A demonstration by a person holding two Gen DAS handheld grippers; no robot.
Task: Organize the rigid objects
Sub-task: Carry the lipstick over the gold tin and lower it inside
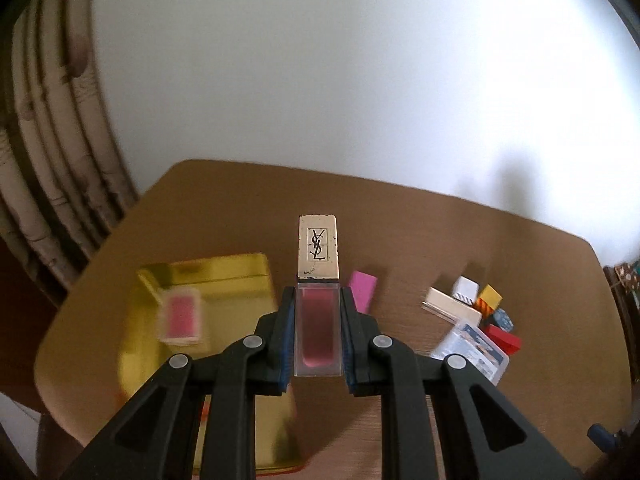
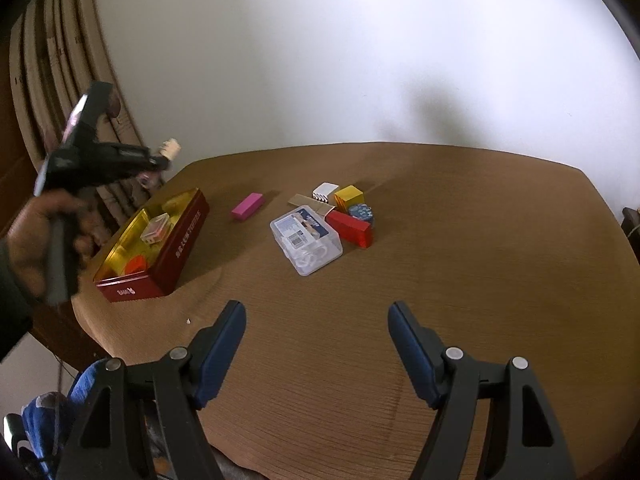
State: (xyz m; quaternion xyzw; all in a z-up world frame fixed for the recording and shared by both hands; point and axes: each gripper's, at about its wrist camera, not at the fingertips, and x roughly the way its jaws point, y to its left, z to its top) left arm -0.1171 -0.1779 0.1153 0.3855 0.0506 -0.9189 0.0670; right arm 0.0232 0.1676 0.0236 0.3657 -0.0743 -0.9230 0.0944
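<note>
Left hand-held gripper (image 1: 318,326): clenching a clear lip-colour bottle (image 1: 318,292) between its blue pads, the pink-filled body sitting in the grip and the gold monogrammed cap sticking out past the fingertips, above the counter.

Left hand (image 2: 36,236): seen from the right wrist view at far left, wrapping around the gripper's handle, raised above the tin.

Right hand-held gripper (image 2: 316,344): hanging released over the near part of the counter (image 2: 460,240), its jaws standing wide with nothing between them.

Tin (image 2: 176,248): sitting open at the left edge of the counter, red outside and gold inside, holding a small clear case with pink contents (image 2: 156,230) and an orange piece (image 2: 136,266).

Pink block (image 2: 248,207): lying alone on the counter, just right of the tin and left of the cluster.

Cluster: resting farther right, a clear lidded plastic box (image 2: 306,240) lying nearest, a red block (image 2: 350,228) touching its right side, with a yellow block (image 2: 349,197), a white block (image 2: 326,192), a blue patterned piece (image 2: 362,213) and a flat beige bar (image 2: 304,201) crowding behind.

Backdrop: a plain white wall rising beyond the counter.
</note>
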